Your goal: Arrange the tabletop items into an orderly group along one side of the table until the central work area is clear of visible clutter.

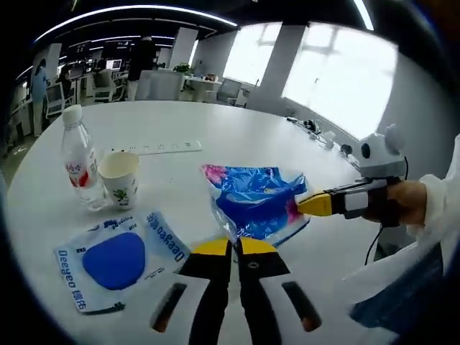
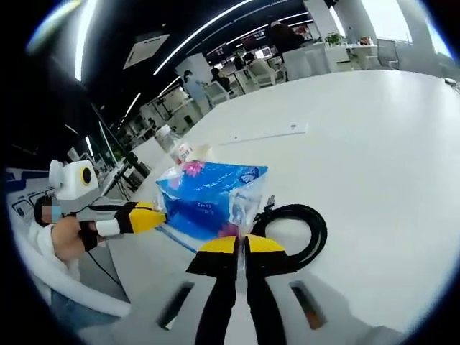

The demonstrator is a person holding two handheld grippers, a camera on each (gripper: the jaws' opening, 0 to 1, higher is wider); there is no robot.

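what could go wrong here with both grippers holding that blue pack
Both the left gripper and the right gripper pinch thin edges of the blue tissue pack, so pulling apart might tear its wrapper or let it slip. Swinging it left could knock the paper cup or water bottle. The black cable could snag.

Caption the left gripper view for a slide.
Both hand-held grippers pinch a blue pack; bottle, cup, pouch beside.

Ahead-left of your left claw (image 1: 233,244), the bottle (image 1: 80,159), cup (image 1: 119,177) and pouch (image 1: 118,259) block; beyond them the desk (image 1: 237,140) lies open.
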